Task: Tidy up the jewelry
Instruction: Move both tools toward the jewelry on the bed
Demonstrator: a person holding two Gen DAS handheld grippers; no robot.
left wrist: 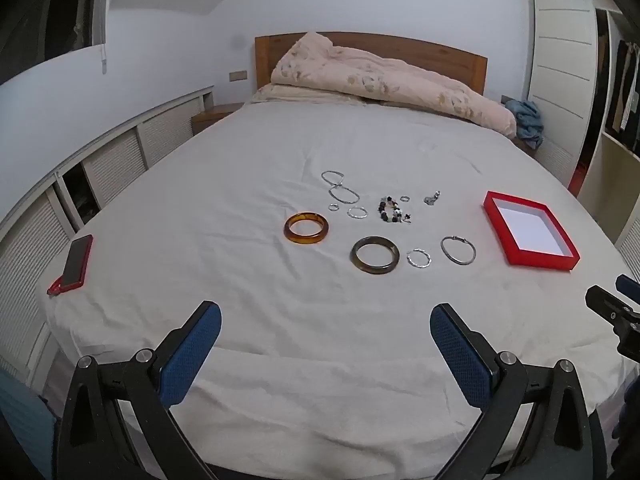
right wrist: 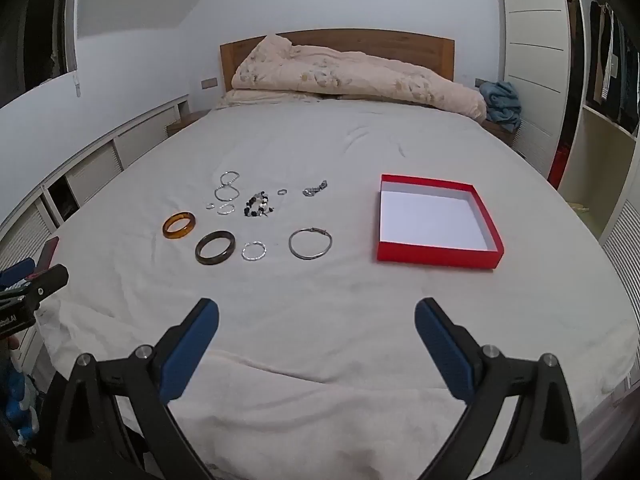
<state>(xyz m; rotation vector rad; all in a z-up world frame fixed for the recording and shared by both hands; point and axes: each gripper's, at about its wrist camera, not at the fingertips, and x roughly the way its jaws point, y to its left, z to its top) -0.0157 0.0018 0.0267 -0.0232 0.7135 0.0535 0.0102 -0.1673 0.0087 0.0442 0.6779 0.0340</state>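
Jewelry lies spread on the white bed sheet: an amber bangle [left wrist: 306, 228] [right wrist: 179, 225], a dark brown bangle [left wrist: 375, 255] [right wrist: 215, 253], a thin silver bangle [left wrist: 458, 250] [right wrist: 311, 243], a small twisted silver ring [left wrist: 419, 258] [right wrist: 253, 251], a black-and-white bead bracelet [left wrist: 392, 211] [right wrist: 257, 205], and several thin silver hoops [left wrist: 340, 189] [right wrist: 227, 188]. An empty red box [left wrist: 529, 229] [right wrist: 436, 220] with a white inside sits to their right. My left gripper [left wrist: 325, 326] and right gripper [right wrist: 316, 320] are both open and empty, held above the near part of the bed.
A phone in a red case [left wrist: 76, 259] lies at the bed's left edge. A folded pink duvet [left wrist: 384, 76] [right wrist: 352, 76] lies by the wooden headboard. Low white cabinets run along the left, a wardrobe stands at the right. The right gripper's tip [left wrist: 612, 312] shows in the left view.
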